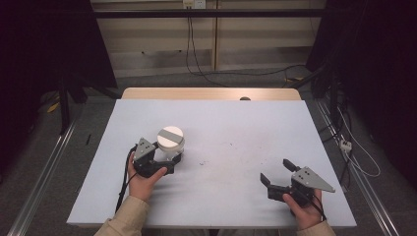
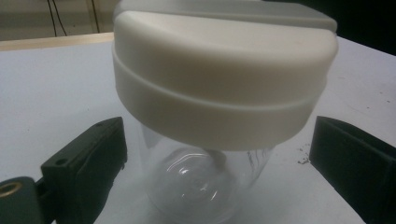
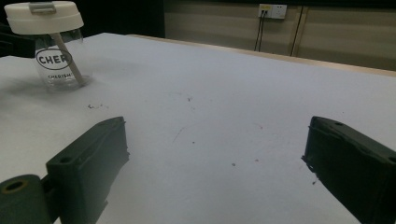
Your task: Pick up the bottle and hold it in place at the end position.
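A clear glass jar (image 1: 170,140) with a wide white lid and a grey strip across its top stands upright on the white table (image 1: 236,128), left of middle. My left gripper (image 1: 167,155) reaches it from the near side. In the left gripper view the jar (image 2: 224,79) stands between the black jaws of the left gripper (image 2: 217,128), with a gap on each side, so that gripper is open. My right gripper (image 1: 274,169) rests at the near right, open with nothing between its fingers (image 3: 93,154). From there the jar (image 3: 51,42) shows a printed oval label and a pale stick inside.
The table's far edge is a wooden strip (image 1: 211,93) with a small dark object (image 1: 245,99) on it. Dark specks (image 1: 202,162) dot the cloth near the jar. Cables (image 1: 196,59) run over the floor behind, and metal rails (image 1: 44,172) flank the table.
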`<state>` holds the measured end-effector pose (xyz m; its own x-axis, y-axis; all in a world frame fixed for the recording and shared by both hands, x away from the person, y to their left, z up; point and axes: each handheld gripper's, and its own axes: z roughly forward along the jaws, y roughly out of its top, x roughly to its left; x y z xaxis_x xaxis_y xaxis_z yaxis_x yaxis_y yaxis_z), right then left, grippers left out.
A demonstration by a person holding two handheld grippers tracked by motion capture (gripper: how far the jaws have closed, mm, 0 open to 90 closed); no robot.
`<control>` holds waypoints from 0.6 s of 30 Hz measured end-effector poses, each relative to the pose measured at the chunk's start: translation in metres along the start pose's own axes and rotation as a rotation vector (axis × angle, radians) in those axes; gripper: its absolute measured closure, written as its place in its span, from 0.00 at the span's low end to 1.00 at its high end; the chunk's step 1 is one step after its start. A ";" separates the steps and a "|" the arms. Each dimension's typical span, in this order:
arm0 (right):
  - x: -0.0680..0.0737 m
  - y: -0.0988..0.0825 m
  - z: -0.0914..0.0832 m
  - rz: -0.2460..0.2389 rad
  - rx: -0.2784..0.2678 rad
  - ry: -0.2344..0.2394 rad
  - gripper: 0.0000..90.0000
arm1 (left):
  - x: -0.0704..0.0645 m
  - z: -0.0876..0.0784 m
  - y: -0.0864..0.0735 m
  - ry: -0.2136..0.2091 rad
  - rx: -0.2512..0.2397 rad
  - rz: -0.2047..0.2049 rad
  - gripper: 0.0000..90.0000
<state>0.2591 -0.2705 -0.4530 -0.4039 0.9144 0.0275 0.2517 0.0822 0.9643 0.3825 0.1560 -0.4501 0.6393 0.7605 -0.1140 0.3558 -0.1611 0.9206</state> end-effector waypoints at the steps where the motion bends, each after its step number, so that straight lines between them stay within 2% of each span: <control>1: 0.000 0.000 0.000 0.001 0.001 0.000 0.06 | 0.000 0.001 0.000 0.003 0.002 -0.002 0.05; 4: 0.000 0.000 0.000 0.001 0.002 0.001 0.06 | -0.001 0.004 0.000 0.012 -0.001 -0.015 0.05; 18: 0.000 0.000 0.000 -0.001 0.000 0.002 0.06 | -0.002 0.014 0.001 0.042 0.020 -0.011 0.07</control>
<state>0.2591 -0.2707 -0.4528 -0.4058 0.9136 0.0272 0.2517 0.0831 0.9642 0.3915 0.1450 -0.4540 0.6064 0.7878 -0.1081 0.3764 -0.1646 0.9117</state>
